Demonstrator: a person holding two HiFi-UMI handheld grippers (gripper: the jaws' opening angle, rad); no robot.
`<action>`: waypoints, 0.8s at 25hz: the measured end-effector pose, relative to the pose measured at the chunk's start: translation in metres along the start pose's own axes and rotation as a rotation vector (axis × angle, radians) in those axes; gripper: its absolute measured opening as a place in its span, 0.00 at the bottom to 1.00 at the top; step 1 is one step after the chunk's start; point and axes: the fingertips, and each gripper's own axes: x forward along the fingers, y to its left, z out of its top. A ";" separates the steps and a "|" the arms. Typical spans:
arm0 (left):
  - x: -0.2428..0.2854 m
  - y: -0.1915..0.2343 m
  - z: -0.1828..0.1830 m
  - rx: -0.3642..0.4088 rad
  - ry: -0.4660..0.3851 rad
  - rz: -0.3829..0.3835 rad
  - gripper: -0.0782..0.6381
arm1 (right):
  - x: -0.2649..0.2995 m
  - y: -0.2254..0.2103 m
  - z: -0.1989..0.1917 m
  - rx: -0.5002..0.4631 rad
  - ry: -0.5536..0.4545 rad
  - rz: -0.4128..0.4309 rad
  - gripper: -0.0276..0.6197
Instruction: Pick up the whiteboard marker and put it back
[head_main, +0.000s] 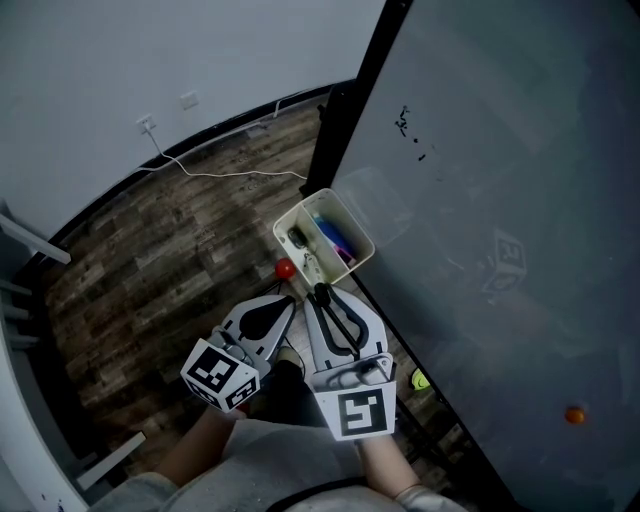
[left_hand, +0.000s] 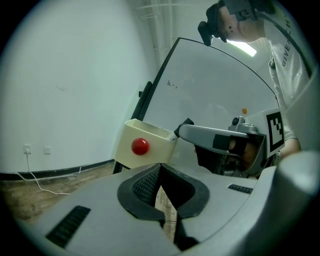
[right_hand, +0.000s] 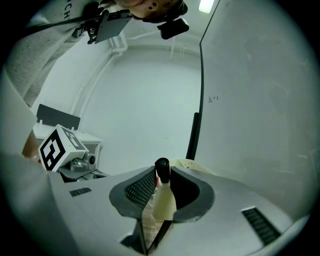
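While both hands are holding the grippers low in front of the body, the right gripper is pointing toward the cream tray mounted on the whiteboard, and the left gripper is angling in just beside it. The right gripper view is showing what the head view is not making clear: its fingers are clamping the whiteboard marker, with the black cap sticking out past the tips. In the left gripper view, that gripper's fingers are pressing together on nothing, facing the red magnet on the tray's side. Other pens are lying in the tray, and a white cable is trailing across the wooden floor.
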 end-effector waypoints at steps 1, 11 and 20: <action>-0.001 -0.001 0.001 -0.001 0.002 0.000 0.13 | -0.001 0.000 0.000 0.005 -0.003 -0.003 0.17; -0.006 -0.013 0.004 0.012 -0.007 -0.018 0.13 | -0.015 0.007 -0.007 -0.066 0.067 0.013 0.17; -0.015 -0.027 0.007 0.026 -0.013 -0.031 0.13 | -0.031 0.013 -0.008 -0.021 0.051 -0.030 0.17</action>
